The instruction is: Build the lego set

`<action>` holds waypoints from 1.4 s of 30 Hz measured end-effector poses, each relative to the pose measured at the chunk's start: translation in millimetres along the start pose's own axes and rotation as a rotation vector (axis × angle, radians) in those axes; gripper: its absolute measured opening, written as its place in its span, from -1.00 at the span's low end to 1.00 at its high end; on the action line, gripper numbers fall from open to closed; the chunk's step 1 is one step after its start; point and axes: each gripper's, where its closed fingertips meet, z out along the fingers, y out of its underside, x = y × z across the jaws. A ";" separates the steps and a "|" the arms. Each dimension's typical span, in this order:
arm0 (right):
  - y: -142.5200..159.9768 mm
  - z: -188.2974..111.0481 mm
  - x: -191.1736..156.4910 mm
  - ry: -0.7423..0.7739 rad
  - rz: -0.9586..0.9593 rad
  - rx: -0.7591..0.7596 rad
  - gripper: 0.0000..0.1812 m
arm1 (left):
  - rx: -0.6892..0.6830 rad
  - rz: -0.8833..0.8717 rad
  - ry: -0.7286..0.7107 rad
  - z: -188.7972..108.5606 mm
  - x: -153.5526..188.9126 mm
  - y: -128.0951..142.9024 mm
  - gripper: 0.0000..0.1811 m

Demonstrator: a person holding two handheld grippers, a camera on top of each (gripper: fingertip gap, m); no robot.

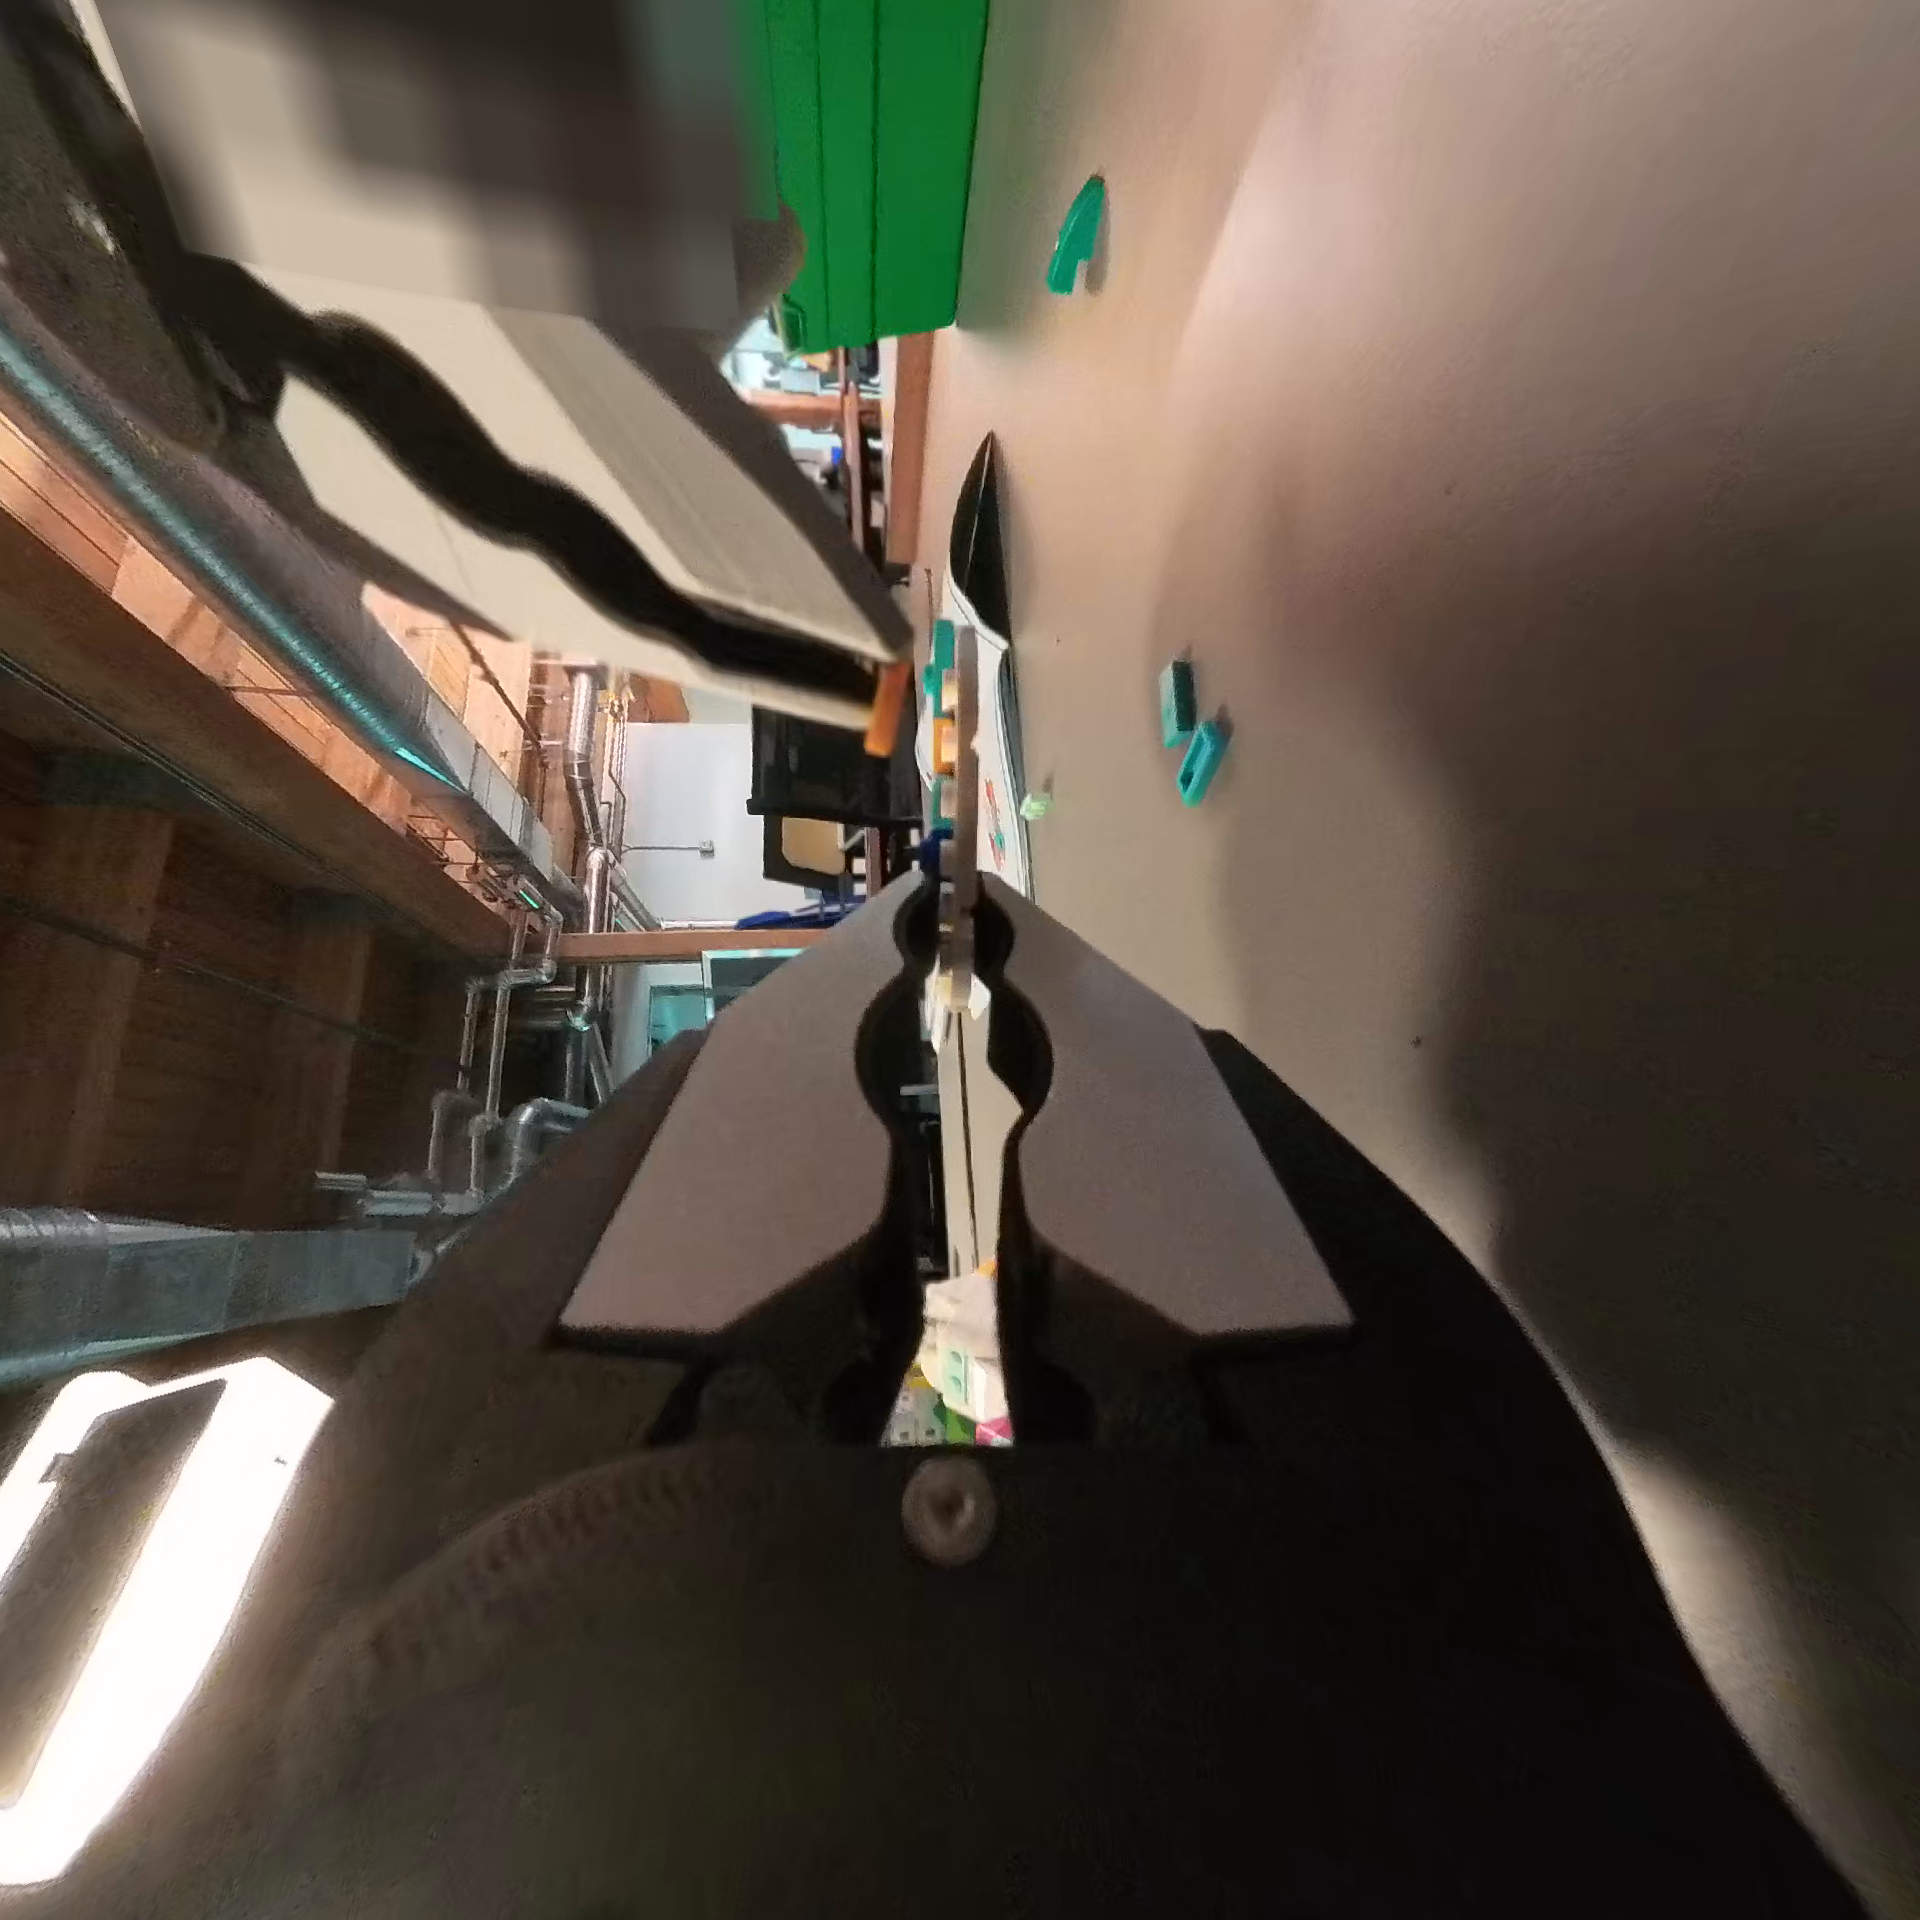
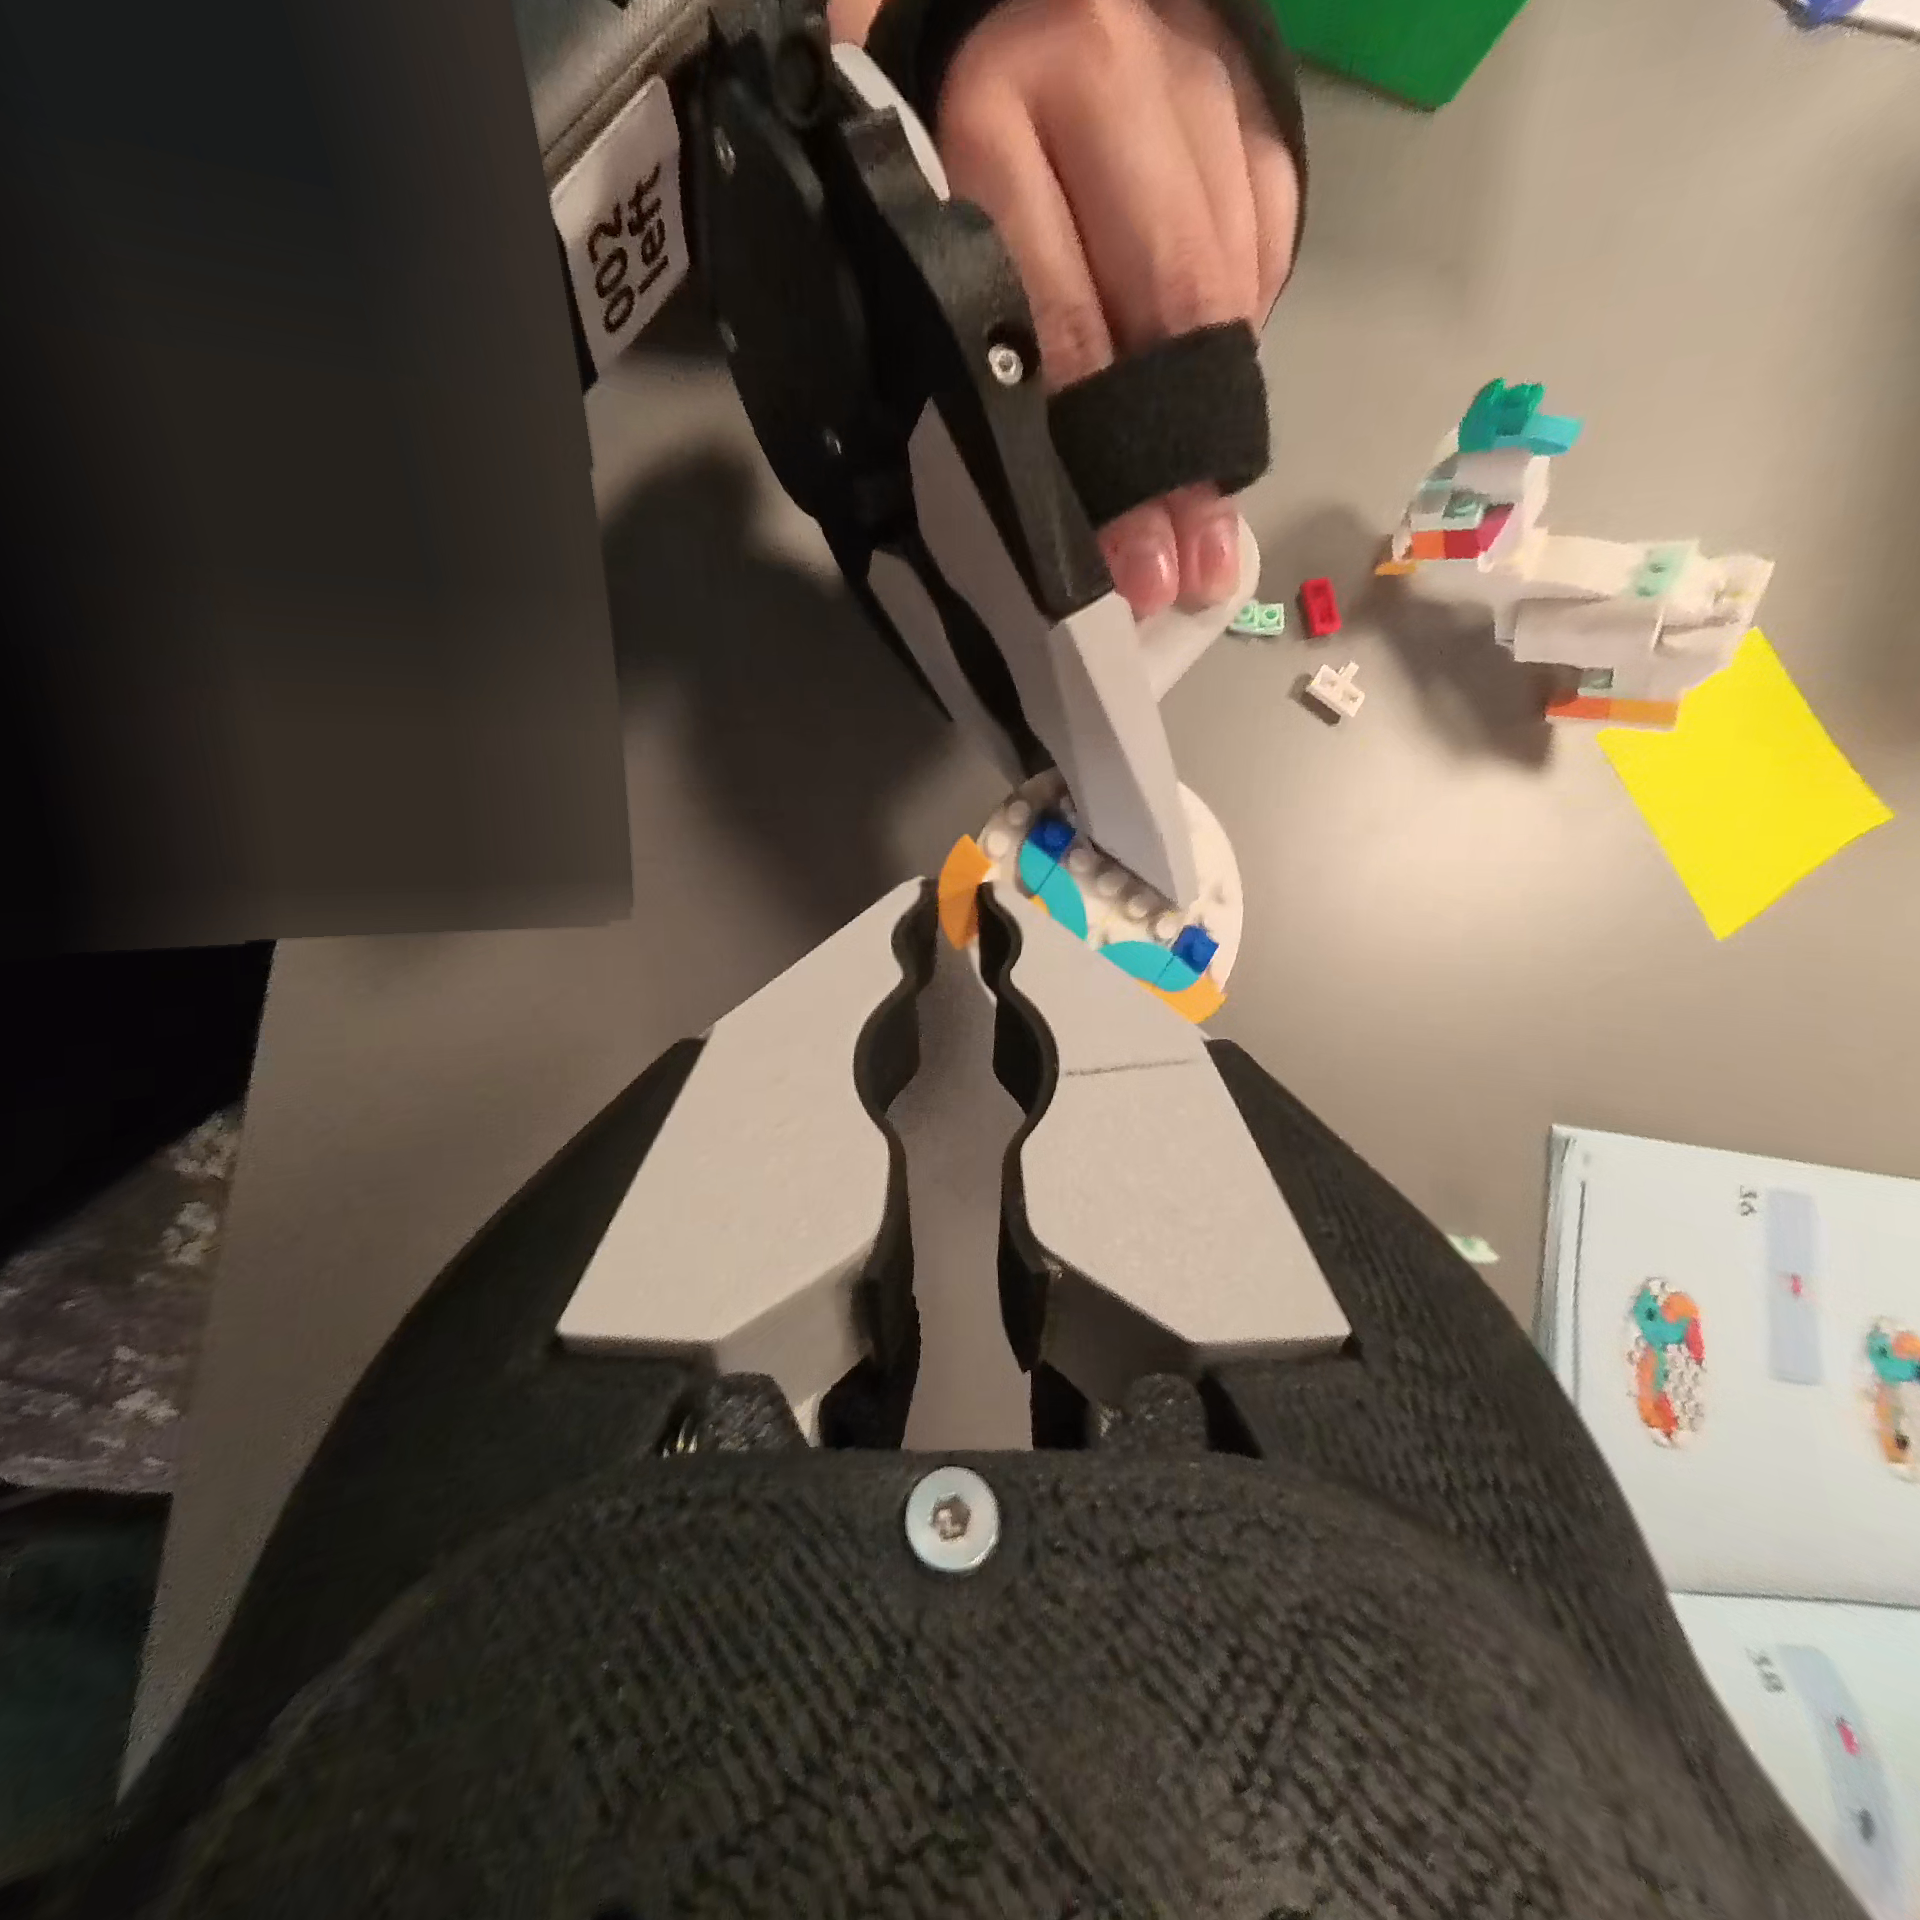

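Observation:
My left gripper (image 1: 951, 896) is shut on a white oval Lego plate (image 1: 968, 748), seen edge-on in the left wrist view. In the right wrist view the plate (image 2: 1117, 896) carries teal curved tiles, two blue studs and an orange tile, and the left gripper (image 2: 1153, 862) pinches it from above. My right gripper (image 2: 951, 902) is shut on an orange curved tile (image 2: 961, 883) and holds it against the plate's near left rim. The right gripper (image 1: 883, 681) and the tile (image 1: 888, 712) also show in the left wrist view.
On the grey table (image 2: 1403, 935) lie a partly built white model (image 2: 1558, 592), a yellow paper square (image 2: 1745, 790), a red brick (image 2: 1320, 605), a mint plate (image 2: 1259, 618) and a small white piece (image 2: 1335, 688). An instruction booklet (image 2: 1745, 1351) lies right. Teal pieces (image 1: 1195, 727) and a green box (image 1: 883, 166) lie farther off. My hands' fingertips stand some 5 cm from each other.

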 end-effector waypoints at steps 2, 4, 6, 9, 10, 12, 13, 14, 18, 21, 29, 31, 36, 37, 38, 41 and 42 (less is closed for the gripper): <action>-2.4 3.7 2.8 0.002 -0.014 -0.010 -0.94 | 0.003 0.002 -0.002 -0.4 -0.6 -0.8 -0.96; -3.9 5.4 4.7 -0.002 -0.019 -0.012 -0.94 | 0.003 0.003 -0.003 -0.5 -0.9 -0.6 -0.96; -4.7 6.0 5.7 -0.005 -0.026 -0.018 -0.94 | 0.005 0.003 -0.005 -0.8 -1.4 -1.1 -0.96; -3.4 6.8 5.8 -0.011 -0.038 -0.038 -0.94 | 0.010 0.003 -0.007 -0.8 -1.8 -2.4 -0.96; -2.5 7.2 5.0 -0.017 -0.043 -0.046 -0.94 | 0.011 0.003 -0.006 -0.8 -1.7 -2.6 -0.96; -1.3 7.7 3.9 -0.025 -0.056 -0.058 -0.94 | 0.011 0.006 -0.004 -0.6 -1.3 -2.7 -0.96; -1.1 7.9 3.8 -0.026 -0.060 -0.061 -0.94 | 0.011 0.007 -0.004 -0.6 -1.2 -2.7 -0.96; -1.1 8.1 4.4 -0.023 -0.062 -0.064 -0.94 | 0.011 0.007 -0.003 -0.5 -1.2 -2.7 -0.96; -0.3 8.0 5.6 -0.013 -0.063 -0.075 -0.87 | 0.011 0.005 -0.003 -0.3 -1.5 -2.5 -0.96; 0.5 7.1 4.5 0.002 -0.060 -0.065 -0.83 | 0.011 0.003 -0.003 -0.1 -1.8 -2.4 -0.96; -4.5 5.7 12.9 0.416 -0.351 0.010 -0.58 | -0.010 -0.042 0.006 2.0 -3.1 2.7 -0.95; -0.7 7.2 14.3 0.574 -0.547 -0.045 -0.58 | -0.019 -0.042 0.011 2.6 -2.2 4.5 -0.95; 2.8 16.6 12.4 0.772 -0.761 -0.120 -0.66 | -0.027 -0.054 0.015 3.5 -2.4 6.1 -0.95; 2.0 16.8 13.8 0.811 -0.792 -0.133 -0.70 | -0.027 -0.056 0.014 3.5 -2.6 6.4 -0.95; 0.4 16.1 15.3 0.853 -0.821 -0.141 -0.75 | -0.026 -0.058 0.015 3.5 -2.7 6.3 -0.95; -7.4 11.8 16.2 0.946 -0.865 -0.112 -0.78 | -0.027 -0.057 0.005 3.3 -4.5 6.2 -0.95; -7.7 10.7 17.1 0.962 -0.865 -0.112 -0.79 | -0.026 -0.059 0.007 3.2 -4.4 6.2 -0.96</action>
